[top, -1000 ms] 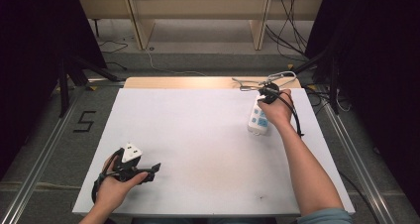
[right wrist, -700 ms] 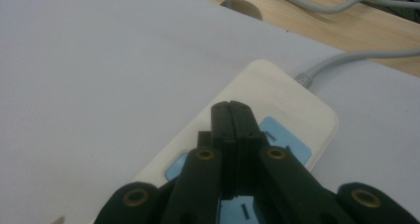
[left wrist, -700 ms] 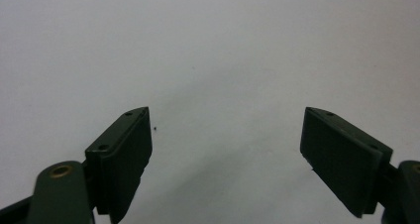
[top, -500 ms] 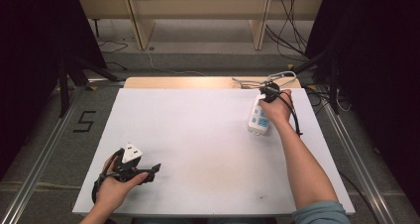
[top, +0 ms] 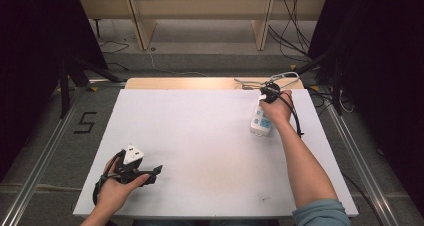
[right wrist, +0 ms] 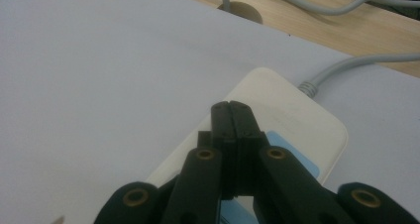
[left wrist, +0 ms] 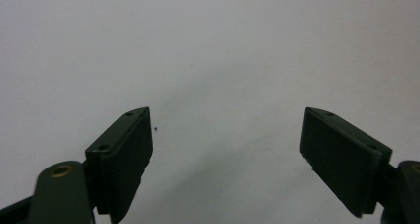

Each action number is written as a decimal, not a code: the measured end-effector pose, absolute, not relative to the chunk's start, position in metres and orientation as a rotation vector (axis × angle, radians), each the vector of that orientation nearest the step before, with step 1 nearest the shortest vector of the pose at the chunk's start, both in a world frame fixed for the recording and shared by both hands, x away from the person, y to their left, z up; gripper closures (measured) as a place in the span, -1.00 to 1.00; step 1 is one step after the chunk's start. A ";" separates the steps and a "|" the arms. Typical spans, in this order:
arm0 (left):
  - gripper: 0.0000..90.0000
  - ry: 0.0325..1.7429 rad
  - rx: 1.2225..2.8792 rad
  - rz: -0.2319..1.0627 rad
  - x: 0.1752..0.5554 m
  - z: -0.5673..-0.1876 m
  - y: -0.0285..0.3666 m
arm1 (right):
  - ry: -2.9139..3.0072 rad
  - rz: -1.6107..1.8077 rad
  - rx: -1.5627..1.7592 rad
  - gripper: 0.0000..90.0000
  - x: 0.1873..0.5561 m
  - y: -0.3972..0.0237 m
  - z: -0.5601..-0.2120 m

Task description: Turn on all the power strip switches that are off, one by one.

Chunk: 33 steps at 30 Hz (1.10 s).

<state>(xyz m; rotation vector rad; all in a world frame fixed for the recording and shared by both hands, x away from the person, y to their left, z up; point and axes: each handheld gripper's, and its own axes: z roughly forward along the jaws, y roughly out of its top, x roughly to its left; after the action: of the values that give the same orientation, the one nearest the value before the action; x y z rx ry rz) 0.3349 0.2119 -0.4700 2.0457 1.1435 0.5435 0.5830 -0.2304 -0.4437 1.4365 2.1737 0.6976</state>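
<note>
A white power strip [top: 261, 122] with blue-marked sockets lies near the right back of the white table [top: 200, 136], and its grey cable [top: 282, 77] runs off toward the back. My right gripper [top: 265, 96] hovers over the strip's far end. In the right gripper view its jaws are pressed together at the tip [right wrist: 231, 107] with nothing between them, above the strip [right wrist: 292, 120]. My left gripper [top: 152, 175] rests at the front left, pointing right. Its jaws stand wide apart over bare table [left wrist: 225, 130].
A strip of wooden tabletop [top: 190, 83] shows behind the white sheet, with a cable hole [right wrist: 240, 10] in it. Metal rails run along both sides of the table, and a "5" mark [top: 85, 122] is on the floor at left.
My right hand has edged slightly left over the power strip. The left hand and its gripper have stayed put.
</note>
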 end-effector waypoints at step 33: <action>-0.54 1.146 2.033 0.538 0.335 -0.470 0.213 | 2.181 0.615 1.434 1.00 0.588 -0.223 -0.446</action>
<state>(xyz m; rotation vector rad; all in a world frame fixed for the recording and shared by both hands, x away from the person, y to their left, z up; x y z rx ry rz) 0.3347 0.2130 -0.4698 2.0334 1.1455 0.5377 0.5879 -0.2226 -0.4465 1.4337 2.1808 0.6153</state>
